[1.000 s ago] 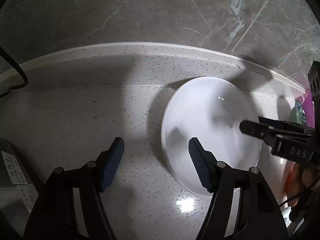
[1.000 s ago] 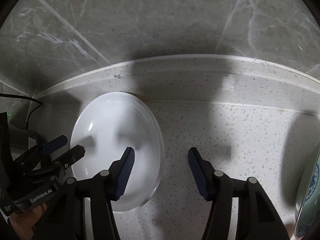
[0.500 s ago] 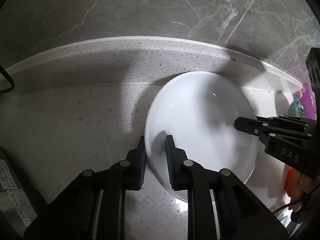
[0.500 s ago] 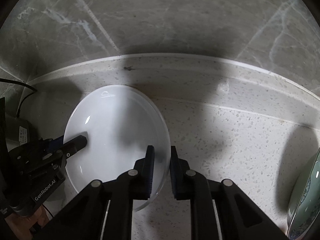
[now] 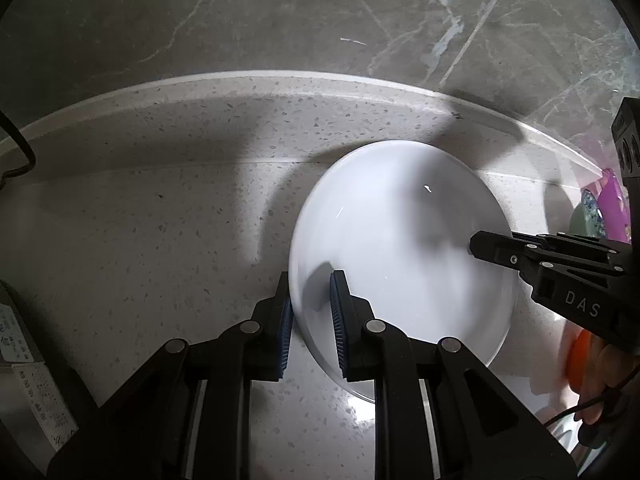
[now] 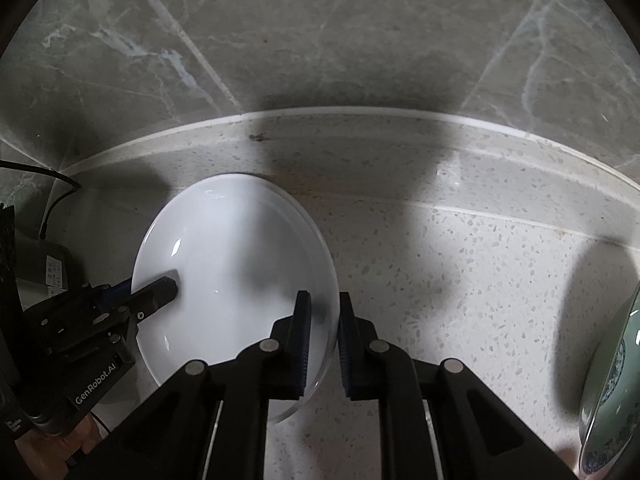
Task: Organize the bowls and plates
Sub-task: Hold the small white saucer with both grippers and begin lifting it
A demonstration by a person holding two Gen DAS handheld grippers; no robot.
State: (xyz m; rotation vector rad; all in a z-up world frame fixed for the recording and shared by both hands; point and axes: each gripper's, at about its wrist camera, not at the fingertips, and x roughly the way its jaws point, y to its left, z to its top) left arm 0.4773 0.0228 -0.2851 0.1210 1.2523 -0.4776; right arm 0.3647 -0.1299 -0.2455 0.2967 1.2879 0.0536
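A white plate lies on the speckled countertop near the back wall. My left gripper is shut on the plate's left rim, one pad under and one over it. My right gripper is shut on the plate's right rim. Each gripper shows in the other's view: the right gripper reaches in from the right, the left gripper from the left.
A green bowl with blue pattern stands at the far right. Purple and green dishes show at the right edge. A grey device with a label and cable sits left of the plate. The marble wall rises behind the countertop.
Both grippers closed from wide open onto opposite rims of the white plate. The plate has shifted slightly in view since half a second ago.
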